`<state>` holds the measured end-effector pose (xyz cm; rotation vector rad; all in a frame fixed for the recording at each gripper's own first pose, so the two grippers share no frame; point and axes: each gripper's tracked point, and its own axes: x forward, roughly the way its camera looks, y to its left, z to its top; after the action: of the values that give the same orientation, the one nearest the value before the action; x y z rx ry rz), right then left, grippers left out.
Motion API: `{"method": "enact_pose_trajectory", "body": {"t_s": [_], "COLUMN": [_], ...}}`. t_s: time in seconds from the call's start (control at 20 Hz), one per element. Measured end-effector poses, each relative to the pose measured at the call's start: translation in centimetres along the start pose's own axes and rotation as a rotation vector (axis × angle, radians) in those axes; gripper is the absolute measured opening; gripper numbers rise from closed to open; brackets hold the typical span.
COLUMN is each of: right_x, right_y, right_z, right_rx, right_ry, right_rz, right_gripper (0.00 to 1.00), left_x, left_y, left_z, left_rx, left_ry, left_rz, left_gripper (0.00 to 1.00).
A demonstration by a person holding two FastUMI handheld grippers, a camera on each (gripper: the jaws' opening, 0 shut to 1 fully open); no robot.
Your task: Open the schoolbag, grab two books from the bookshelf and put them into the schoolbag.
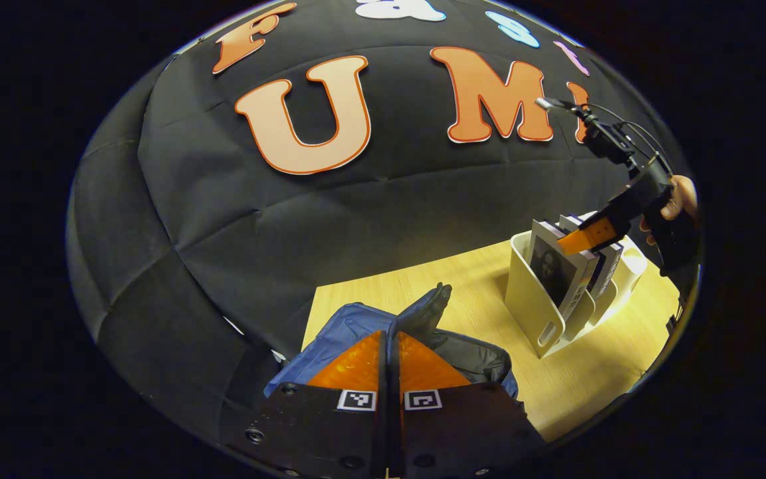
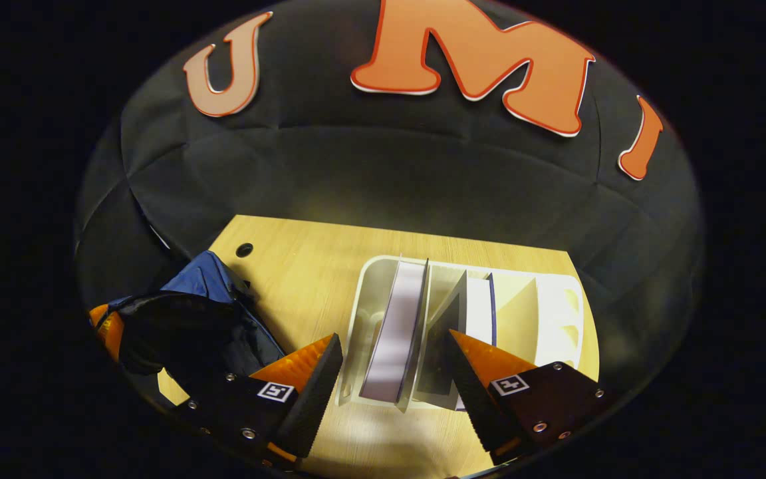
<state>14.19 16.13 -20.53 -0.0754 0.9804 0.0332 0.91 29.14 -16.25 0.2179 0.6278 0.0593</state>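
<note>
The blue and black schoolbag (image 1: 350, 326) lies on the wooden table, and its open black mouth (image 2: 177, 326) gapes at the left of the right gripper view. My left gripper (image 1: 389, 332) is shut on the bag's rim, with a fabric flap (image 1: 431, 303) sticking up past its tips. A white bookshelf rack (image 1: 532, 299) holds upright books. My right gripper (image 2: 394, 339) hovers open over the rack, its fingers either side of a book with a pale spine (image 2: 396, 326). A second book (image 2: 479, 303) stands one slot further right. From the left gripper view, an orange finger of the right gripper (image 1: 589, 236) reaches down onto the books.
The light wooden table (image 2: 303, 266) has a small round hole (image 2: 245, 250) near its back left corner. The rack's right slots (image 2: 556, 313) hold nothing. A hand (image 1: 679, 199) holds the right gripper. Black cloth walls close the booth behind the table.
</note>
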Motion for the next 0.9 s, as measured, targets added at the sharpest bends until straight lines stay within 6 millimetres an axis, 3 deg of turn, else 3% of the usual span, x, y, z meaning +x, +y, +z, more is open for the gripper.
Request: {"method": "enact_pose_trajectory", "body": {"t_s": [0.3,0.35,0.4,0.45,0.6,0.65,0.7,0.75,0.8,0.9], "right_x": [3.8,4.2,4.4,4.3,4.5,4.3,3.9,3.4,2.8,1.1], "right_y": [1.1,0.9,0.7,0.4,0.5,0.2,0.4,0.1,-0.3,-1.7], "right_z": [-2.2,-2.2,-2.5,-2.4,-2.7,-2.7,-2.8,-2.5,-1.9,-0.6], "right_rx": [0.07,0.082,0.085,0.091,0.111,0.1,0.103,0.111,0.119,0.13], "right_ry": [0.209,0.234,0.265,0.286,0.32,0.323,0.329,0.319,0.301,0.256], "right_rz": [0.003,-0.005,-0.017,-0.027,-0.015,-0.015,-0.003,0.0,-0.006,-0.015], "right_gripper": [0.65,0.44,0.48,0.41,0.36,0.26,0.33,0.22,0.3,0.28], "left_x": [0.6,0.5,0.7,0.7,0.4,0.4,0.3,0.4,0.4,0.2], "left_y": [0.7,0.8,0.7,0.7,0.8,0.8,0.8,0.7,0.7,0.4], "left_z": [-0.8,-0.9,-1.0,-1.1,-1.6,-1.7,-1.7,-1.7,-1.9,-1.9], "left_rx": [-0.023,-0.029,-0.035,-0.042,-0.065,-0.07,-0.075,-0.078,-0.079,-0.075], "left_ry": [0.0,-0.001,0.0,-0.003,-0.003,-0.004,-0.003,-0.006,-0.006,-0.007], "left_rz": [-0.024,-0.027,-0.033,-0.036,-0.047,-0.047,-0.051,-0.051,-0.056,-0.06], "left_gripper": [0.01,0.01,0.01,0.01,0.01,0.01,0.01,0.01,0.01,0.01]}}
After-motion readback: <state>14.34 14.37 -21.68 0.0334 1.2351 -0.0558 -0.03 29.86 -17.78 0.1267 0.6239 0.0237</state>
